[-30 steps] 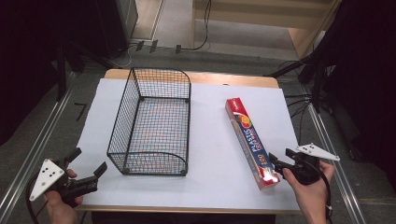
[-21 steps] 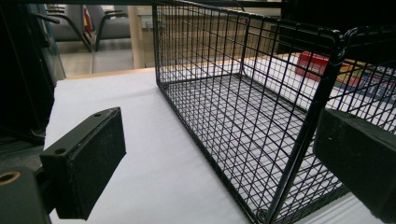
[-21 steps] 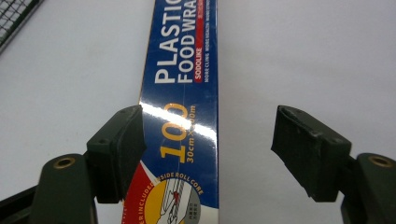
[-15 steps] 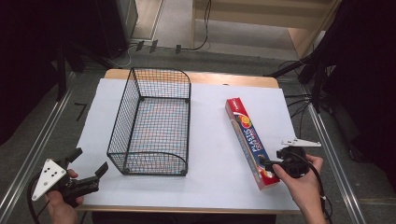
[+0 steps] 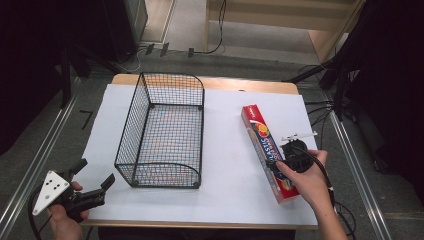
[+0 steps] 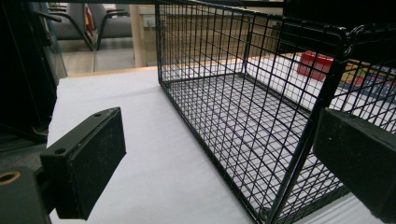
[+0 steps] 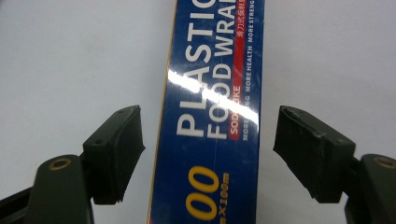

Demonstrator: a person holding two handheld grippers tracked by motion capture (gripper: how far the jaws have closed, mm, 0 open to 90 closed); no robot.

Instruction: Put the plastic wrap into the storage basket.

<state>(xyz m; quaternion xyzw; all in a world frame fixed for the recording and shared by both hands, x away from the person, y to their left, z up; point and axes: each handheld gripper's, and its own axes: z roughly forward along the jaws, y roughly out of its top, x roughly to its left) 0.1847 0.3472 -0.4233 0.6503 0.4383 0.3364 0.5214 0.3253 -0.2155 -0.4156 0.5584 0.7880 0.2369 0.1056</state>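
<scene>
A long blue and red plastic food wrap box [image 5: 262, 134] lies flat on the white table cover, right of a black wire basket [image 5: 159, 173]. My right gripper [image 5: 291, 160] points down over the box's near half. In the right gripper view it is open [image 7: 210, 156], its pads [image 7: 116, 156] standing either side of the box [image 7: 215, 116] with gaps on both sides. My left gripper [image 5: 96, 171] is open at the table's front left corner, holding nothing. In the left gripper view [image 6: 224, 158] it faces the basket's near corner [image 6: 299, 140].
The white cover [image 5: 225, 165] spans most of the wooden table, with bare room between basket and box. Metal rails run along the floor on both sides. Cables and dark stands crowd the floor at the right [image 5: 345, 100].
My right gripper has swung left from beside the box to above it and tipped downward. The left gripper has stayed where it was.
</scene>
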